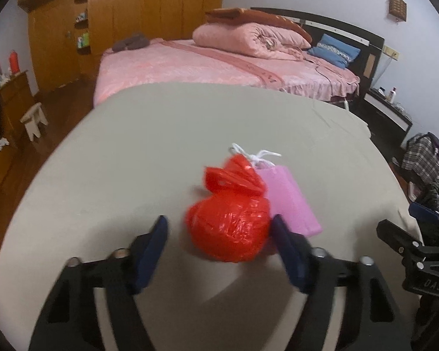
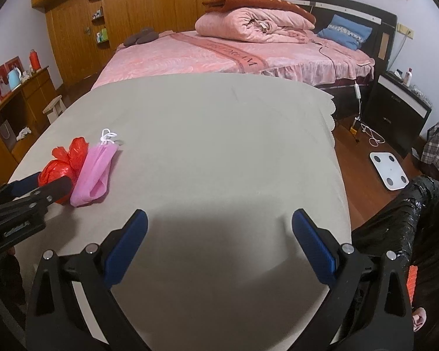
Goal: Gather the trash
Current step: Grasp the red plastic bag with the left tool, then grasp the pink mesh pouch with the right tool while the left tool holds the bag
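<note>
A knotted red plastic bag lies on the grey-clothed table, with a flat pink paper bag with white cord handles beside it on the right. My left gripper is open with its blue fingers on either side of the red bag's near part. In the right wrist view the red bag, the pink bag and the left gripper show at the left. My right gripper is open and empty over bare cloth. A black trash bag hangs at the table's right edge.
A pink bed with folded quilts stands behind the table. A wooden sideboard and small stool are at the left. A white scale lies on the wood floor at the right, near a dark nightstand.
</note>
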`<control>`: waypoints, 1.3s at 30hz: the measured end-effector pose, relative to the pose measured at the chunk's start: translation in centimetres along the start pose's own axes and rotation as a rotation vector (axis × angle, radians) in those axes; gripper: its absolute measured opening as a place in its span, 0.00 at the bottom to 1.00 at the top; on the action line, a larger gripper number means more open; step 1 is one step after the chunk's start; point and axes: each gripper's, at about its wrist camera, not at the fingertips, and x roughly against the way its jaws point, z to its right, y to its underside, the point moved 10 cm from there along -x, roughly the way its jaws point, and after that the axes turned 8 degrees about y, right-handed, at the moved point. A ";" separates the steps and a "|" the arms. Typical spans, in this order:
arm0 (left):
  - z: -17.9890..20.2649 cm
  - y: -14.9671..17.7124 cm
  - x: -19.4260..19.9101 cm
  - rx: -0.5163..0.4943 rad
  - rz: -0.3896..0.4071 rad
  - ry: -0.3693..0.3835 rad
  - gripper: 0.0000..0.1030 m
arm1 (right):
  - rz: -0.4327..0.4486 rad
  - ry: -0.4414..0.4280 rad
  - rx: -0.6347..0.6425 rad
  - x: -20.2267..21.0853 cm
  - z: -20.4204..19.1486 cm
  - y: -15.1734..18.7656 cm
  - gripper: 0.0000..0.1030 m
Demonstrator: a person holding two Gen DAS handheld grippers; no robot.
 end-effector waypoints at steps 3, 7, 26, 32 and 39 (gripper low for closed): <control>0.5 0.0 -0.2 0.005 -0.008 0.036 0.40 | -0.003 0.002 0.000 0.0 0.0 0.1 0.93; 0.3 -0.5 1.0 0.005 0.038 0.017 0.39 | -0.003 0.004 -0.004 -0.1 0.1 0.1 0.93; -3.5 0.9 0.7 0.080 -0.021 -0.065 0.47 | -0.034 0.017 0.017 -0.5 -0.5 0.7 0.93; -4.4 0.7 1.9 0.109 0.021 -0.057 0.41 | -0.004 -0.009 0.022 0.2 -1.6 -0.1 0.93; -7.1 0.4 3.1 0.107 0.032 -0.115 0.40 | 0.020 -0.080 0.042 0.6 -5.5 -2.4 0.93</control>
